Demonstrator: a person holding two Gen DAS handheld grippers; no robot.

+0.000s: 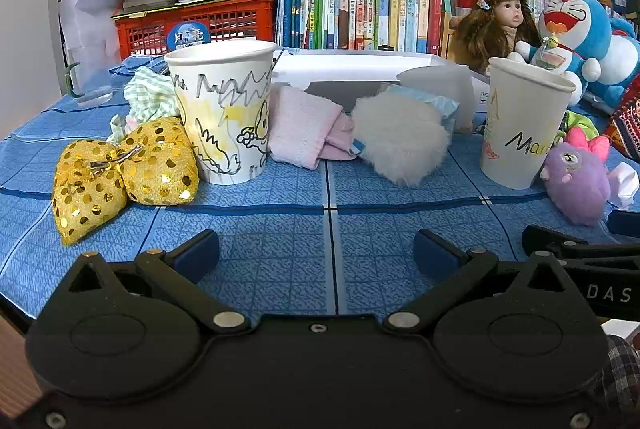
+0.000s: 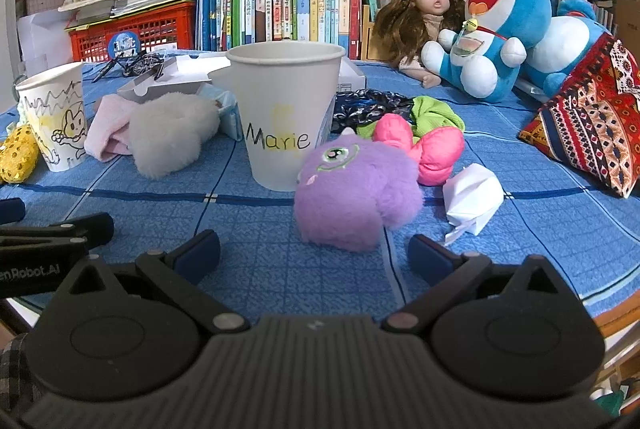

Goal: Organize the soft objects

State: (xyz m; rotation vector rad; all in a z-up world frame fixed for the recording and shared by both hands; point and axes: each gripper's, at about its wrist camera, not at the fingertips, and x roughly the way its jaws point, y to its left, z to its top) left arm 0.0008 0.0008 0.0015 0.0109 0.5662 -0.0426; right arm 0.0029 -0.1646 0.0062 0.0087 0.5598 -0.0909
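While both grippers hang empty with fingers spread, I hold the right gripper (image 2: pixel 314 255) low, facing the purple plush (image 2: pixel 356 195) beside the paper cup (image 2: pixel 286 117); my left gripper (image 1: pixel 316 255) faces bare blue cloth (image 1: pixel 280 229), ready.

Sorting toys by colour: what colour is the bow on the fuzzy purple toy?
Bright pink; the bow on the purple toy shows best in the right wrist view.

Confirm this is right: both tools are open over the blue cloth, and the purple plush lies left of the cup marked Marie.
One thing is off. In the right wrist view the purple plush lies right of the Marie cup, touching its base. Both the right tool and left tool are open over the blue cloth.
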